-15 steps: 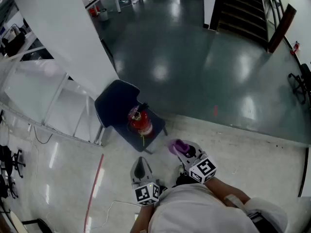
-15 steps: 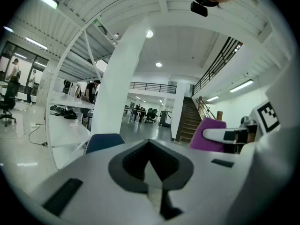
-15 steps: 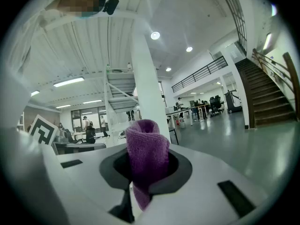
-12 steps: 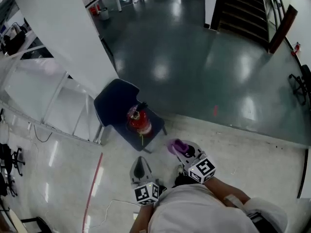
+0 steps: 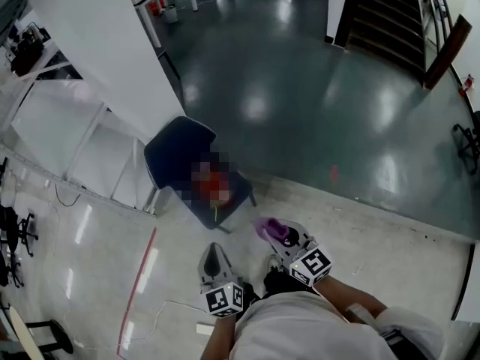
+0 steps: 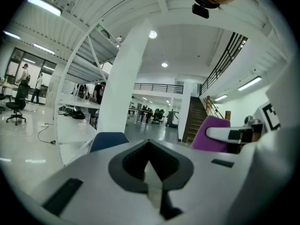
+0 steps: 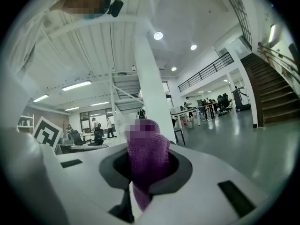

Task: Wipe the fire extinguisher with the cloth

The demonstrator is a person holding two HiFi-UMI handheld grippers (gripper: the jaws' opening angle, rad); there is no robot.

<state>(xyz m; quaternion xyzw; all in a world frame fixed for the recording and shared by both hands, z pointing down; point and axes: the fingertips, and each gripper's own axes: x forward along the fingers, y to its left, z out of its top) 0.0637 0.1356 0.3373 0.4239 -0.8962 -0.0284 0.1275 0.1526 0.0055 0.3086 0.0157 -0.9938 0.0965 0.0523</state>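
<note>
— On the seat of the blue chair (image 5: 174, 156), ahead of both grippers: is that the fire extinguisher (image 5: 213, 184)?
— Yes. It shows as a red body, well apart from either gripper. It is too blurred to tell which way its top points or how its long axis runs.
— What differs from half a second ago?
— Little. The chair sits slightly higher in the head view. Both grippers keep nearly the same places, side by side above the pale floor (image 5: 90, 268).
— And the jaws?
— Left gripper (image 5: 215, 255): jaws together, nothing between them. Right gripper (image 5: 277, 235): jaws closed on the purple cloth (image 5: 268, 226), which sticks out beyond the tips on the side toward the chair.
</note>
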